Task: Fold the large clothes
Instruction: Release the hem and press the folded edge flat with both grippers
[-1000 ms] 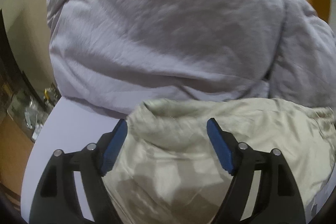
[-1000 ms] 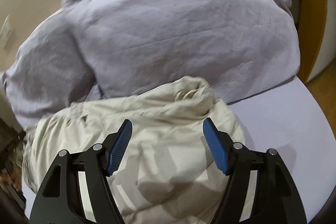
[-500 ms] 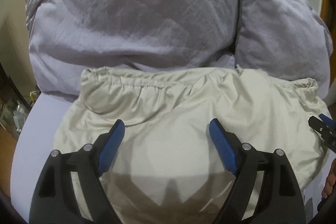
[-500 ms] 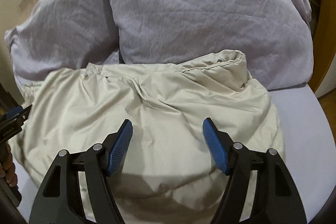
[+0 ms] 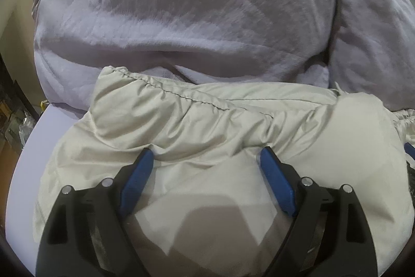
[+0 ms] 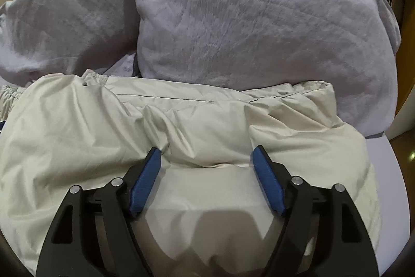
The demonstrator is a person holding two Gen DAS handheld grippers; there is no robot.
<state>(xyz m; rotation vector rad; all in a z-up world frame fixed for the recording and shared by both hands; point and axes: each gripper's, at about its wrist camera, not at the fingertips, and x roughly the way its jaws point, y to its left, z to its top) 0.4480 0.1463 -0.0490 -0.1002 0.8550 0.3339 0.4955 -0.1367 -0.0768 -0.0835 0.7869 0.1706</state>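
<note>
While opening: hand-held grippers (image 5: 206, 155) over jacket (image 5: 233, 126).

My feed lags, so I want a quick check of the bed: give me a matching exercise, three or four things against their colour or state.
Things:
1. jacket
2. pillows
3. left claw
4. bed sheet

Descriptions:
A. pale lilac, flat, bare at the bed's edge
B. cream, puffy, with a gathered seam
C. black with blue pads, jaws opening over cream fabric
D. lavender, wrinkled, propped behind the cream garment

Pairs: 1-B, 2-D, 3-C, 4-A
</note>
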